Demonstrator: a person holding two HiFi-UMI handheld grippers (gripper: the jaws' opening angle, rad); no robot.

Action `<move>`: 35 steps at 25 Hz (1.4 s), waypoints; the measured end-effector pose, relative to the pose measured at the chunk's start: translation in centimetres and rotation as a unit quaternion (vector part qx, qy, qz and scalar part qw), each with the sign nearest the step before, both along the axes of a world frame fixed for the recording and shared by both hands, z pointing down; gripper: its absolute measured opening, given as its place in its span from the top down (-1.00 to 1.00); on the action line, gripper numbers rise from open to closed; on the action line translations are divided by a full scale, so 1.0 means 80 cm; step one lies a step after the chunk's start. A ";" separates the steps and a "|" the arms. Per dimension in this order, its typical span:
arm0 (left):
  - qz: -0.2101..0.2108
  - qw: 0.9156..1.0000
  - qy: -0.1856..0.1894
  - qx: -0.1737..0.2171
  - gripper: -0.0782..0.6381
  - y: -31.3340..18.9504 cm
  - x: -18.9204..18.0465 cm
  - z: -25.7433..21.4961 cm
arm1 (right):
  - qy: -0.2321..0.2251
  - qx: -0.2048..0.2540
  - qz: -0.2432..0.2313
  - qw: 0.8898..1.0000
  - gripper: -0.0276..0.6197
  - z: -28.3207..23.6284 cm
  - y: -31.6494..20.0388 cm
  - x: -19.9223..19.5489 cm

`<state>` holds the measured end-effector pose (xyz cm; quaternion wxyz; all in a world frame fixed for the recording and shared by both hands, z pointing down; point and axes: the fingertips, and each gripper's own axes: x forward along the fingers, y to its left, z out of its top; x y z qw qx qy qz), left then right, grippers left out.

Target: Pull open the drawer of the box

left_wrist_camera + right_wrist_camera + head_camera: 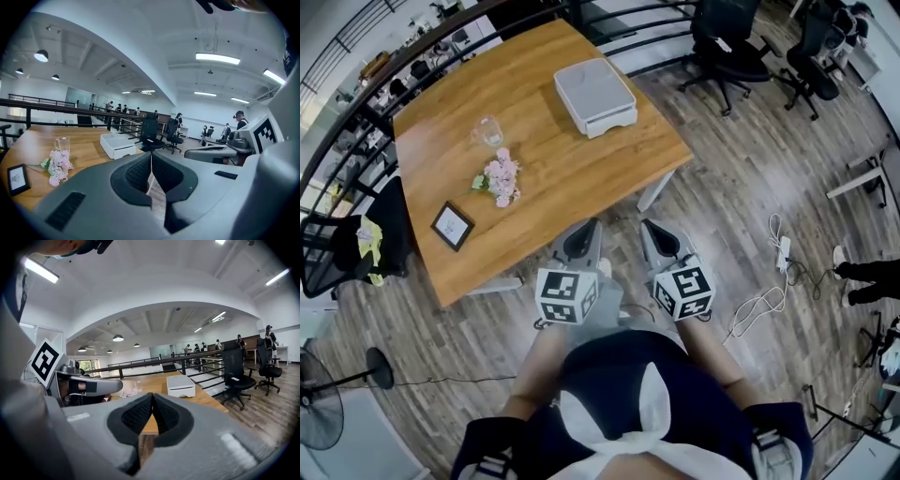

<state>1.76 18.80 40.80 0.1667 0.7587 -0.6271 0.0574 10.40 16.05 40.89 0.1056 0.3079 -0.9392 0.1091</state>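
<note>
Box [595, 96] on table [572, 178] — flowers [499, 178], frame [452, 226] to its left.

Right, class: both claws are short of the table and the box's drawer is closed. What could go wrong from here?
1. The white box stands free near the table edge; a one-claw pull may drag the whole box instead of opening the drawer.
2. The left claw and right claw are both shut; unopened, they would only shove the drawer.
3. The glass and pink flowers sit left of the box; a careless reach may knock them.
</note>
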 end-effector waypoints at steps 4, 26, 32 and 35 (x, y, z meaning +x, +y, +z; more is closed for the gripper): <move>0.000 1.000 0.002 -0.005 0.72 -0.045 -0.035 0.003 | 0.007 -0.002 0.001 1.000 0.92 0.003 -0.045 -0.031; 0.032 0.999 -0.003 -0.013 0.72 -0.187 -0.149 0.015 | -0.071 -0.123 0.042 0.989 0.49 0.034 -0.202 -0.128; 0.033 0.999 -0.001 -0.025 0.72 -0.214 -0.158 0.034 | -0.072 -0.135 0.041 0.987 0.46 0.050 -0.237 -0.144; 0.031 0.999 0.001 -0.030 0.72 -0.233 -0.163 0.043 | -0.075 -0.143 0.040 0.986 0.45 0.060 -0.258 -0.152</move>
